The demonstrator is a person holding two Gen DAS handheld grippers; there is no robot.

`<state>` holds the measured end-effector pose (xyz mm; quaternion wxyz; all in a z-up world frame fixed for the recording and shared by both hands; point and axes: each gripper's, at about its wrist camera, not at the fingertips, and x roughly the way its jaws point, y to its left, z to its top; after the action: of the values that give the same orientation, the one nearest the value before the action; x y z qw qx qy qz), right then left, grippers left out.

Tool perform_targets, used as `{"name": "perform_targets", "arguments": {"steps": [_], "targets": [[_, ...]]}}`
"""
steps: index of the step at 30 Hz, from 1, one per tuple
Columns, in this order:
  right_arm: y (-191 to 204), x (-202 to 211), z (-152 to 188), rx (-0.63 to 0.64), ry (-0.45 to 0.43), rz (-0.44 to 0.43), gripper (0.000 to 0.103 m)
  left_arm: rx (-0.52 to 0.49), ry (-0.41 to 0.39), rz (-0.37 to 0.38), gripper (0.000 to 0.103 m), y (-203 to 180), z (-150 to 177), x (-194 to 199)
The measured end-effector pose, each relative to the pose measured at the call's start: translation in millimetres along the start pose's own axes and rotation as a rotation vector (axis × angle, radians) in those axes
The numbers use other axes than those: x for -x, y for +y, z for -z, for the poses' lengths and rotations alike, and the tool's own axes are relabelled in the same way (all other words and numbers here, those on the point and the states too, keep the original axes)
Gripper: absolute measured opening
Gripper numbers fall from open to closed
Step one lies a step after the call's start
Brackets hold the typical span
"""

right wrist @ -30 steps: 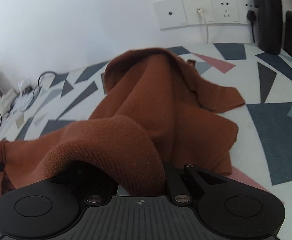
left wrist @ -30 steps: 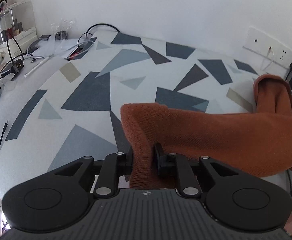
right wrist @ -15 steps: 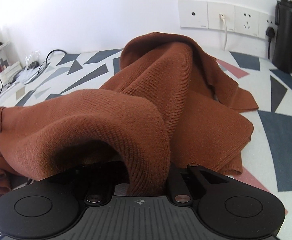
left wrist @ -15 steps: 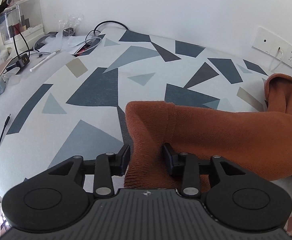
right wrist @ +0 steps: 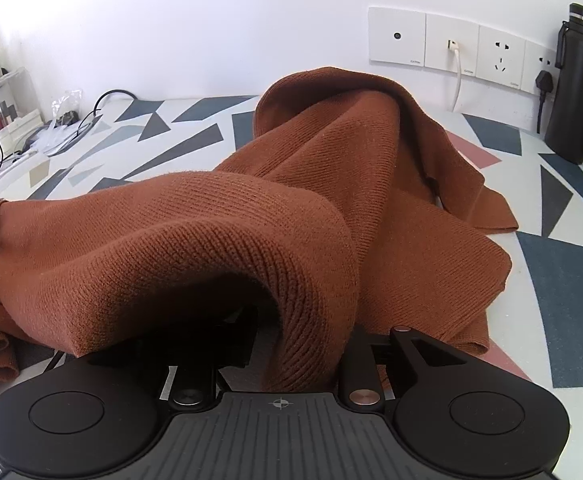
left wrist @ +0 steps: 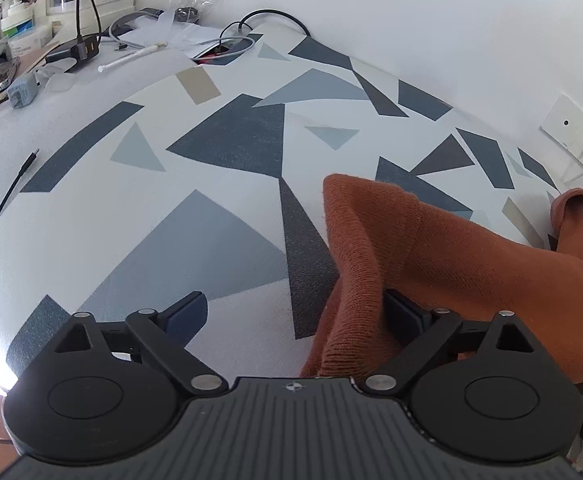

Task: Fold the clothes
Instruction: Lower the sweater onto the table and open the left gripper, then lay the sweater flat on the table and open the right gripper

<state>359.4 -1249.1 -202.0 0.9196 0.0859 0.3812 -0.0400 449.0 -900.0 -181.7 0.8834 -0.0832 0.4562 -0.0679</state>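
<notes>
The left gripper [left wrist: 293, 316] has just sprung wide, releasing the sweater [left wrist: 431, 264] onto the bench [left wrist: 211, 152]; the right gripper [right wrist: 295, 344] has been easing open, narrow, with cloth between its jaws. This fold looks laid.

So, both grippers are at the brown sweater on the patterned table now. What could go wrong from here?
1. The left gripper has just been opening; the sweater edge still hangs against one finger, so it may snag when the gripper pulls away.
2. The right gripper has also been opening, with a thick fold draped over it. The knit may slump unevenly.
3. The far part stands bunched near the black bottle, so the fold may end crooked.
</notes>
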Motion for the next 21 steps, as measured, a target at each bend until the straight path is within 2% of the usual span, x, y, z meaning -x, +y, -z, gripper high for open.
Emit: {"name": "perform_targets", "arguments": {"steps": [3, 11, 21], "targets": [[0.3, -0.5, -0.2, 0.001, 0.001, 0.001, 0.023, -0.014, -0.007, -0.02, 0.103, -1.3, 0.9, -1.4], [-0.1, -1.4, -1.4, -0.011, 0.007, -0.005, 0.024, -0.002, -0.002, -0.008, 0.103, 0.5, -0.1, -3.6], [2.3, -2.5, -2.1, -0.054, 0.006, 0.01, 0.028, -0.069, 0.037, -0.001, 0.103, -2.1, -8.1, -5.0]]}}
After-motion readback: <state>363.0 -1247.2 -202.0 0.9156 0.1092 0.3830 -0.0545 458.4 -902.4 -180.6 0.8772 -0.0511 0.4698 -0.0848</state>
